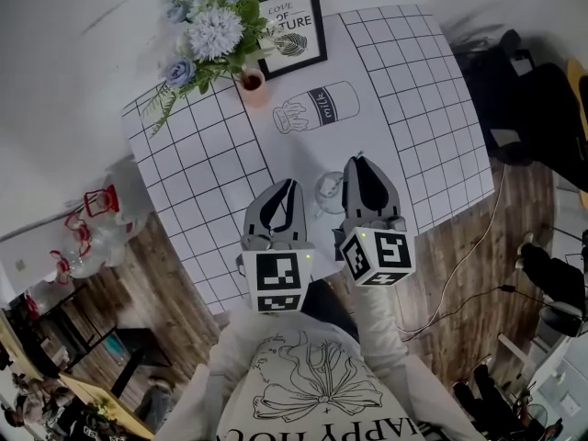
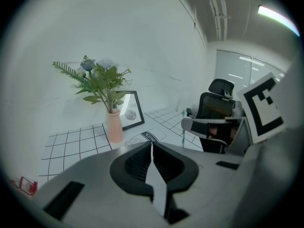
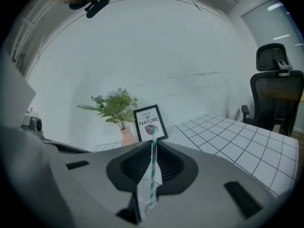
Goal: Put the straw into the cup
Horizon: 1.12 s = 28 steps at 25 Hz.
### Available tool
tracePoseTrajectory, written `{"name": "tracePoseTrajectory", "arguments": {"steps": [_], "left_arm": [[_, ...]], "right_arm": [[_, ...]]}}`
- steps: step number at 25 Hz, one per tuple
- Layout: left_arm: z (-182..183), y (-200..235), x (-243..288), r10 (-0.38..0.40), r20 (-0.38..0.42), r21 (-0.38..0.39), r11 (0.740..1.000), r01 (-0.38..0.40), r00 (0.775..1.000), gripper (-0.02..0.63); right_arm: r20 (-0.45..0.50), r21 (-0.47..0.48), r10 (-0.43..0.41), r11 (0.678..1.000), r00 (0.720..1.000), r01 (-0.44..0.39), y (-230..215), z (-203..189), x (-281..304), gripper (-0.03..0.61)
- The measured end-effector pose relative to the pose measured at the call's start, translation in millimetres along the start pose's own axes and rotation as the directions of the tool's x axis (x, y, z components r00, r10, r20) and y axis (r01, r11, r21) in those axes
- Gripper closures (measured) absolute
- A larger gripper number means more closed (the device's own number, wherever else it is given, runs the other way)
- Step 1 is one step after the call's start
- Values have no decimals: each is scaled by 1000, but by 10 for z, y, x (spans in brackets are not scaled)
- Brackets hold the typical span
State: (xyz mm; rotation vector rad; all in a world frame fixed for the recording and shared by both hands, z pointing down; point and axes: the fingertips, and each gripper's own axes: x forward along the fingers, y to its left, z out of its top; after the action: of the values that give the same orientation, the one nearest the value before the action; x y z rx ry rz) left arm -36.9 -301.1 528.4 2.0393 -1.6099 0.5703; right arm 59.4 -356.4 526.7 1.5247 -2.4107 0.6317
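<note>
A green-and-white striped straw (image 3: pixel 153 161) stands upright between the jaws of my right gripper (image 3: pixel 153 144), which is shut on it. A pale wrapper (image 3: pixel 145 194) still clings to its lower part. My left gripper (image 2: pixel 152 147) is shut on a white strip of paper wrapper (image 2: pixel 158 184). In the head view a clear cup (image 1: pixel 329 192) stands on the grid-patterned table (image 1: pixel 432 90), between the left gripper (image 1: pixel 290 186) and the right gripper (image 1: pixel 359 163). The straw does not show in the head view.
A pink vase of flowers (image 1: pixel 251 86) and a framed picture (image 1: pixel 294 29) stand at the table's far side by the wall. A black office chair (image 1: pixel 514 81) is at the right. A cable (image 1: pixel 459 274) trails on the wood floor. Red-trimmed items (image 1: pixel 96 200) lie at the left.
</note>
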Motion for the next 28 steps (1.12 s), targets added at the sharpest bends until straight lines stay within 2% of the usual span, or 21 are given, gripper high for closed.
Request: {"name": "tracePoseTrajectory", "arguments": {"steps": [5, 16, 28], "left_arm": [[52, 0, -53, 6, 18, 0, 1000, -6, 1000, 600], [384, -41, -340, 31, 109, 24, 999, -34, 993, 600], [745, -121, -852, 66, 233, 47, 996, -78, 970, 600]], "right_arm": [[15, -11, -2, 1000, 1000, 2, 19, 82, -52, 520], [77, -40, 1, 999, 997, 2, 134, 391, -398, 543], [159, -76, 22, 997, 987, -10, 362, 716, -924, 558]]}}
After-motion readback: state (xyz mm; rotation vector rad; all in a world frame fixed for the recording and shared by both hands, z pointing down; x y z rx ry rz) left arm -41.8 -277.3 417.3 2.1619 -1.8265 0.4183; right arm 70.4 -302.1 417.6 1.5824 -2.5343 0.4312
